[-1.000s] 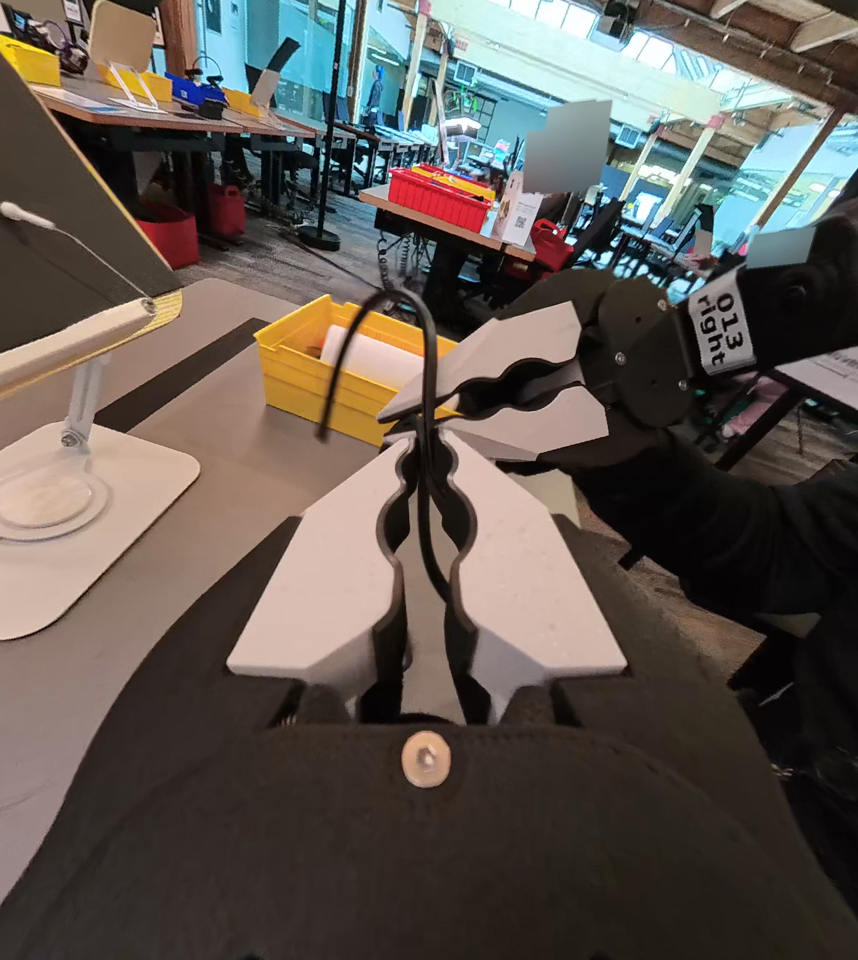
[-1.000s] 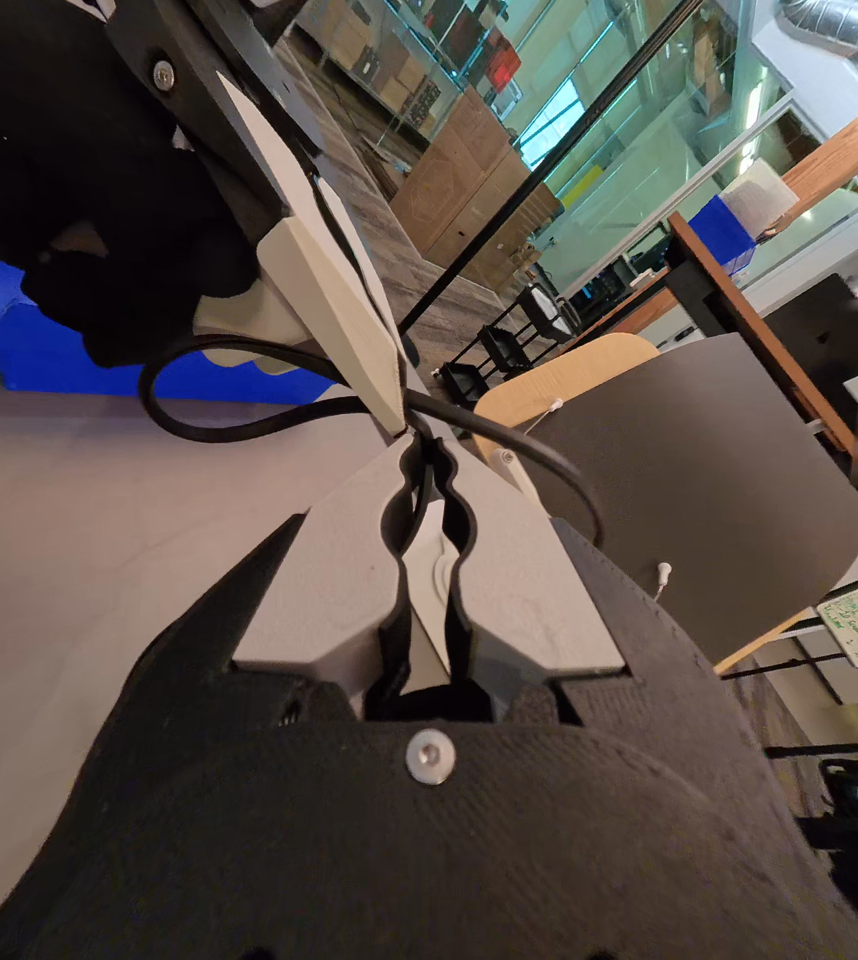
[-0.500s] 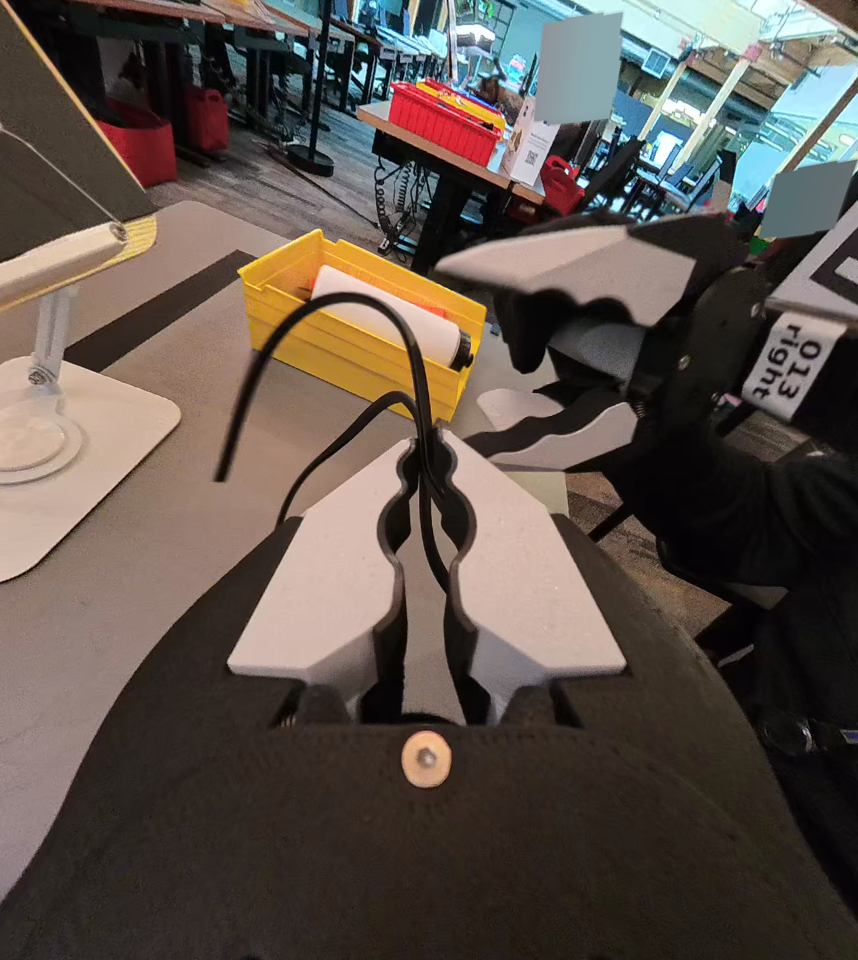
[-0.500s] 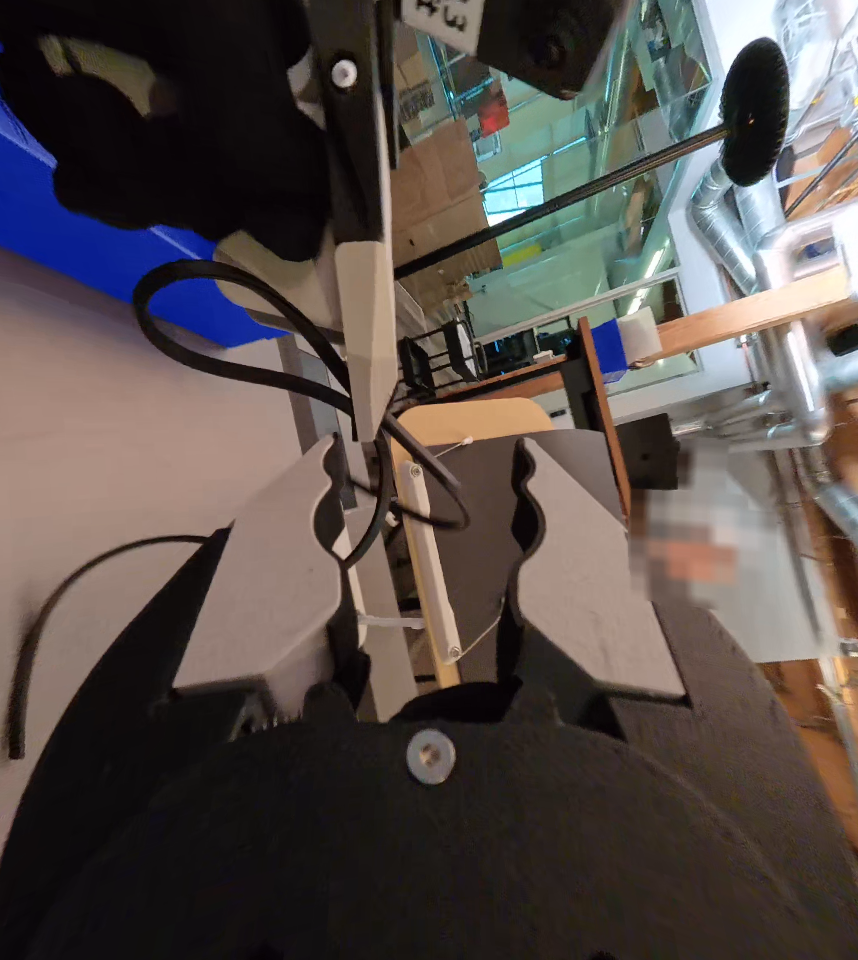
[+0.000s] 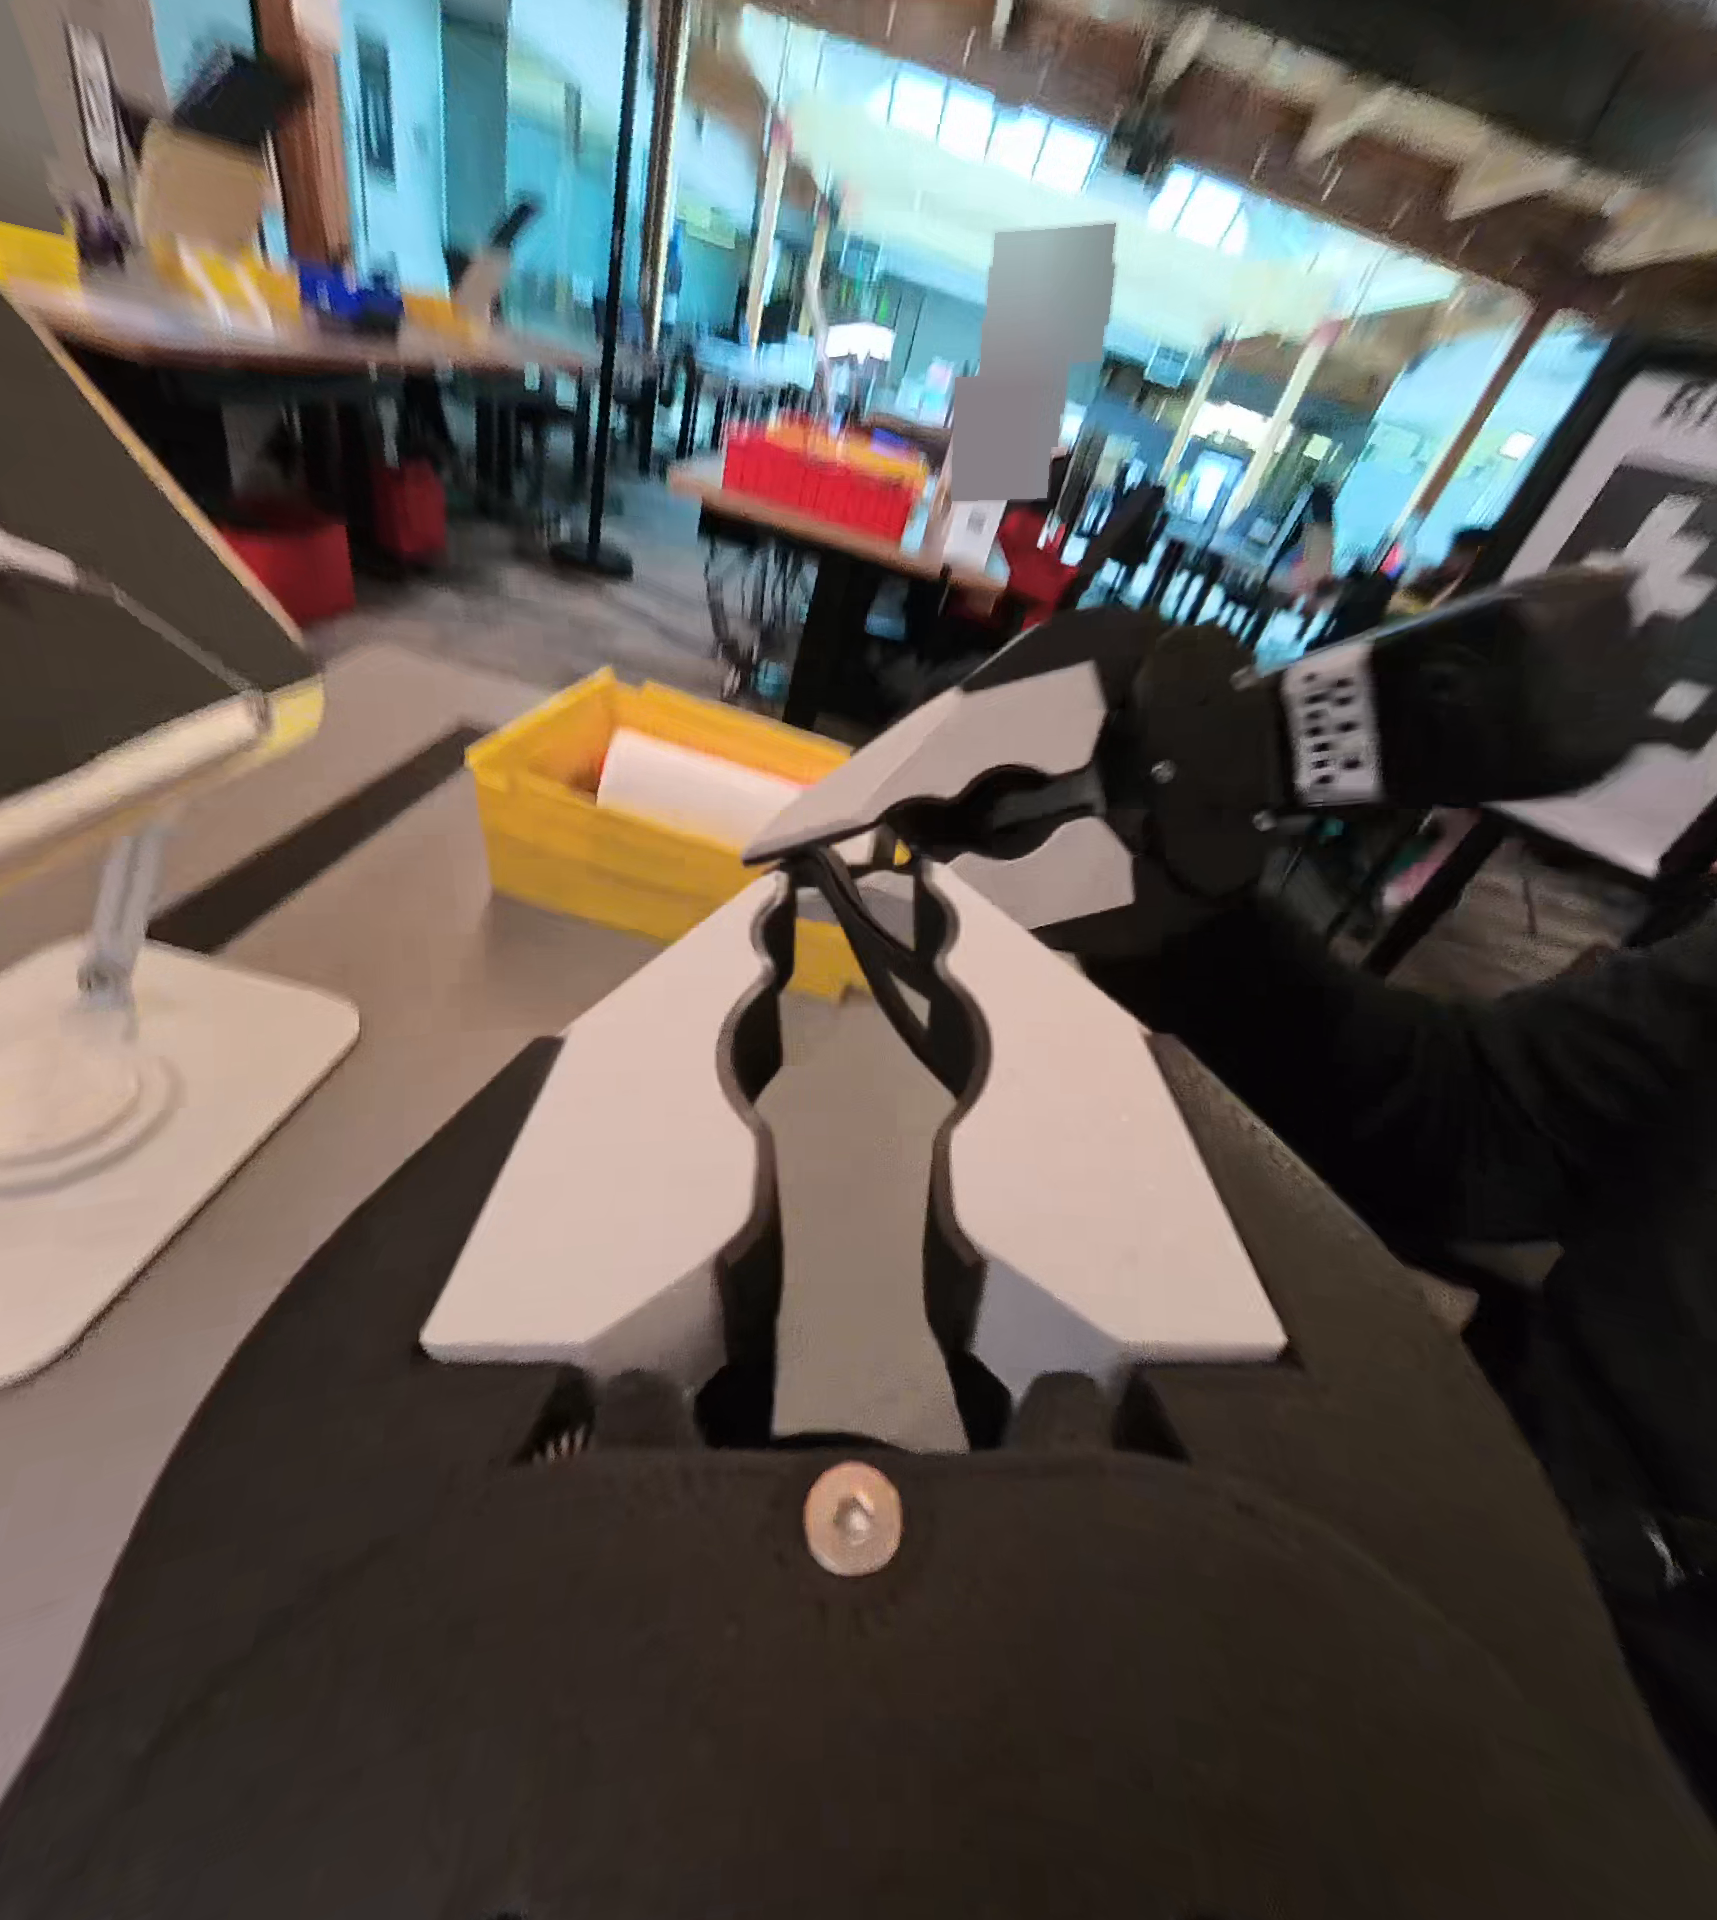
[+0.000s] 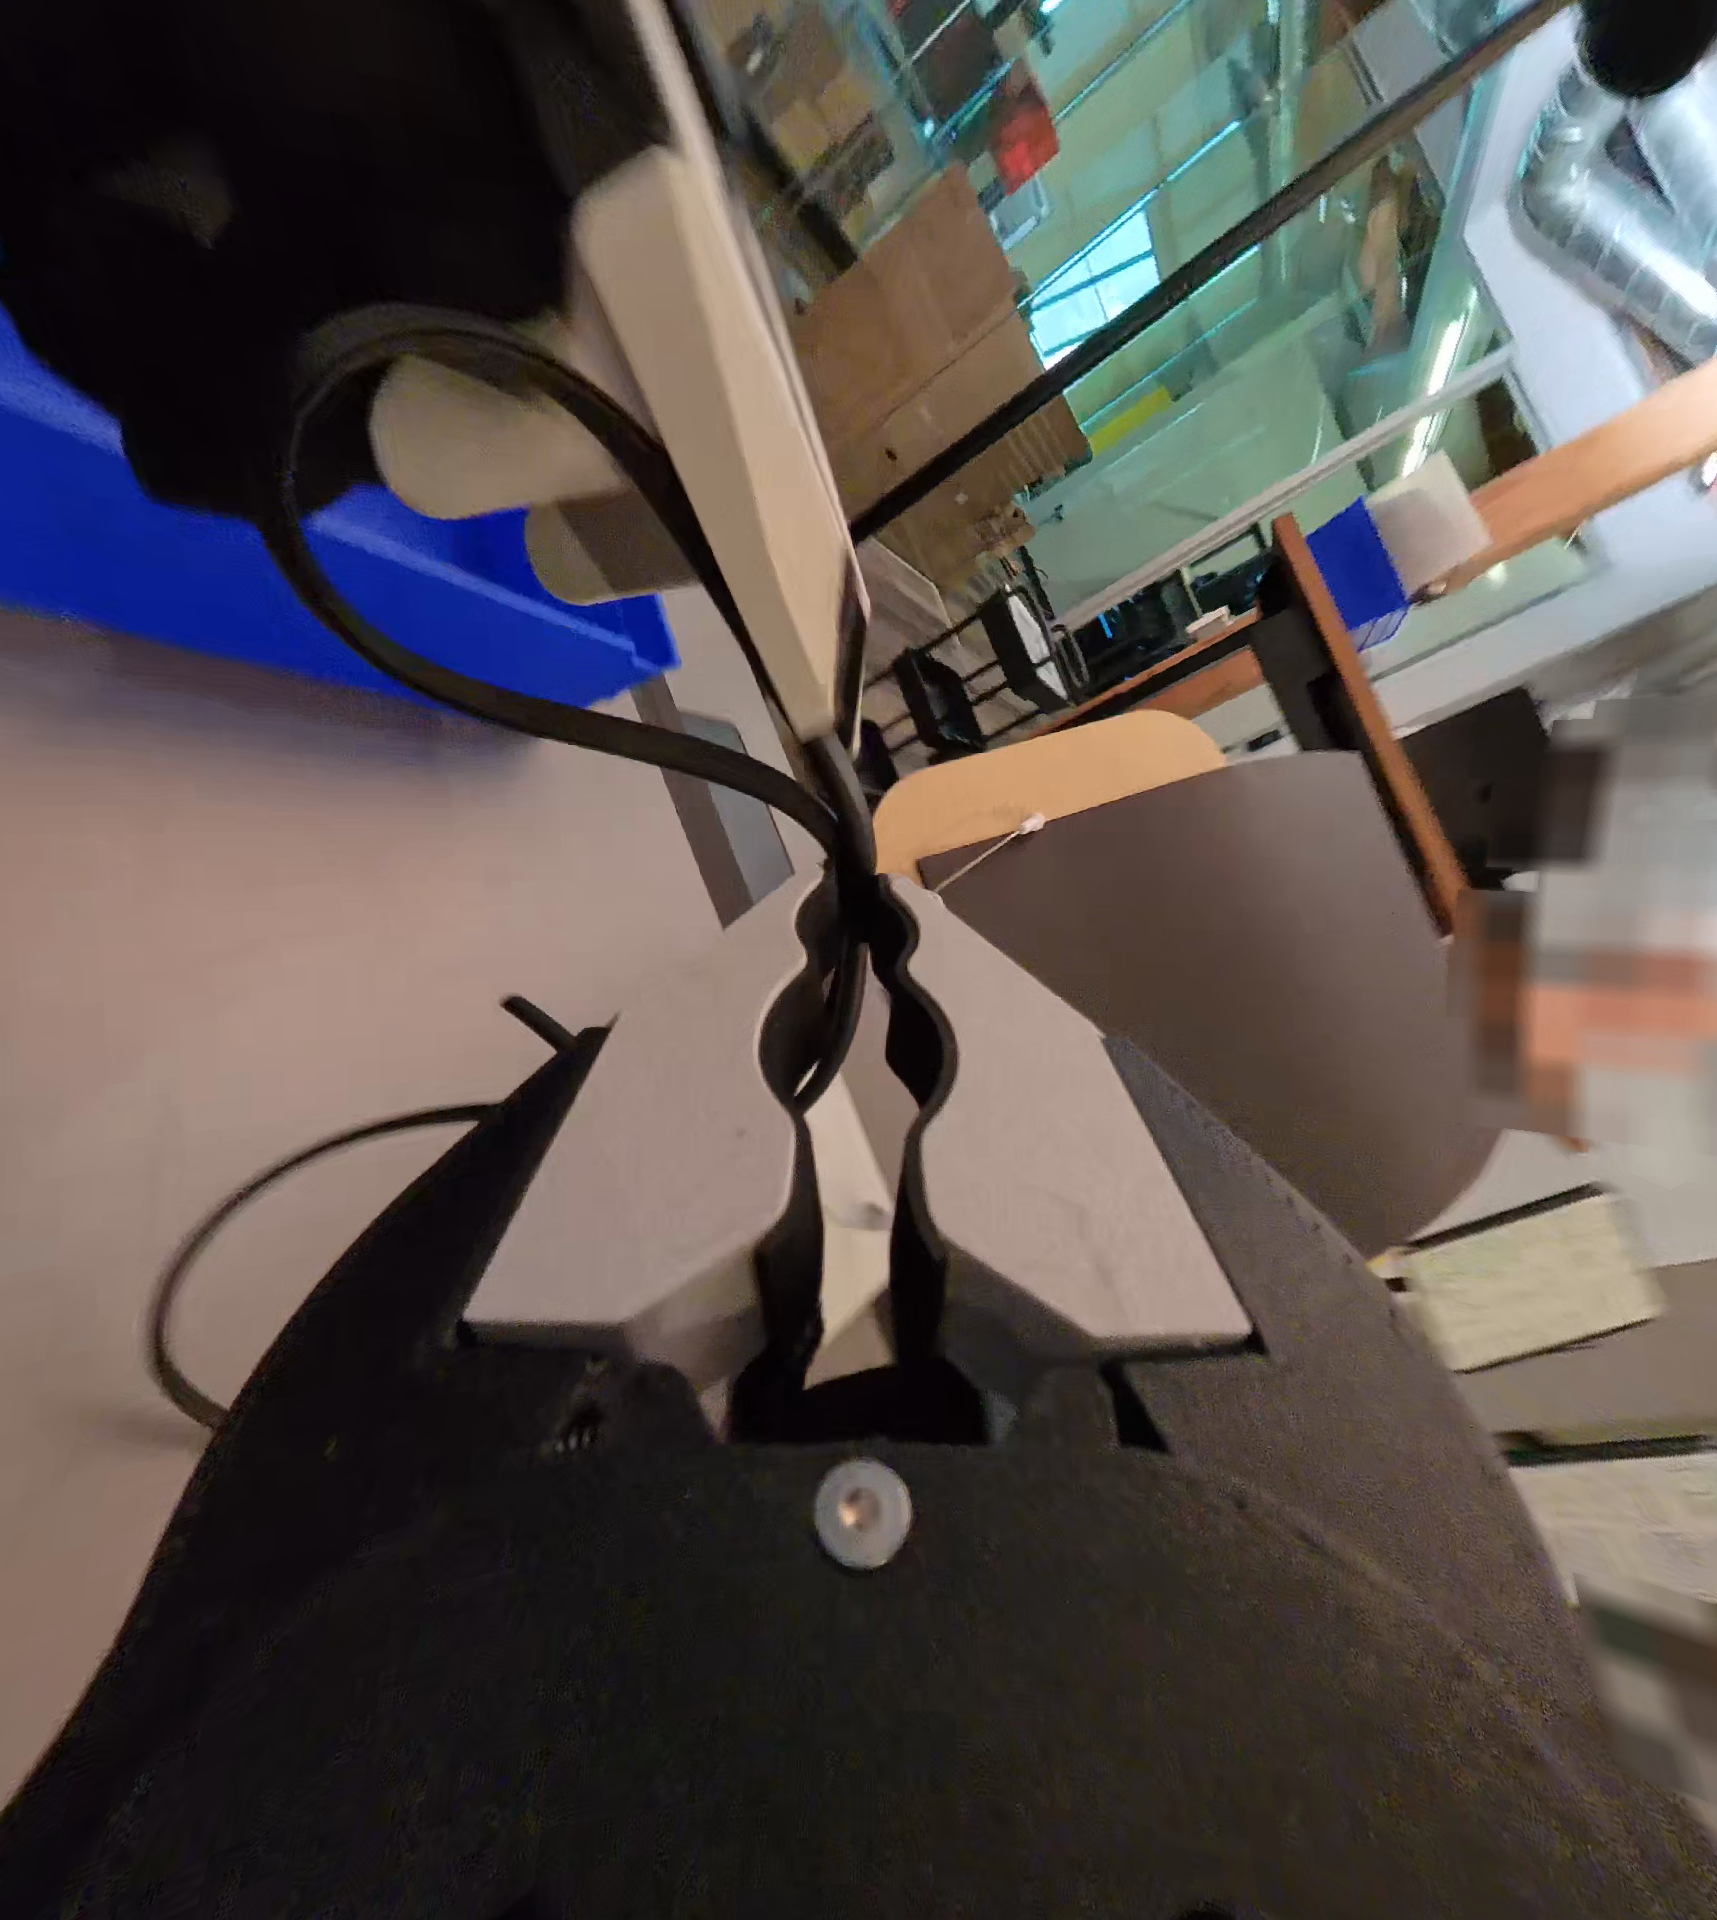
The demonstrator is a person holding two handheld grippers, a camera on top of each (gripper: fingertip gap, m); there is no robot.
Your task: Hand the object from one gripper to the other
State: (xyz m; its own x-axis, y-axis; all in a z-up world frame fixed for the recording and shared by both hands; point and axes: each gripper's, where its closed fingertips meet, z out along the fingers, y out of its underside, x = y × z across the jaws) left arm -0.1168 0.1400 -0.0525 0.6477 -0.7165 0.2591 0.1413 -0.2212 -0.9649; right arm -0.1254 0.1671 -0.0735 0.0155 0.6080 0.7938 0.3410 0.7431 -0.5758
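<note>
Blurred in both views. Lost most of the cable [image 5: 898, 987] behind the right gripper [image 6: 859, 896] in the left wrist view: only a short stretch showed. Could not trace its lower run in the right wrist view, hidden under the gripper body, one end poking out beside it.

Right gripper pinched tight on the cable at the tips. Left gripper [image 5: 852, 888] parted narrowly, cable passing through the gap against one finger, not clamped. Tips of the two grippers almost touching, crossed at an angle. Looped out sideways from the tips, then down onto the grey table [image 5: 397, 935].

Yellow bin [image 5: 563, 831] with a white roll [image 5: 688, 779] just beyond, blue bin [image 6: 106, 561] on the other side. Open workshop behind, long tables, blurred.
</note>
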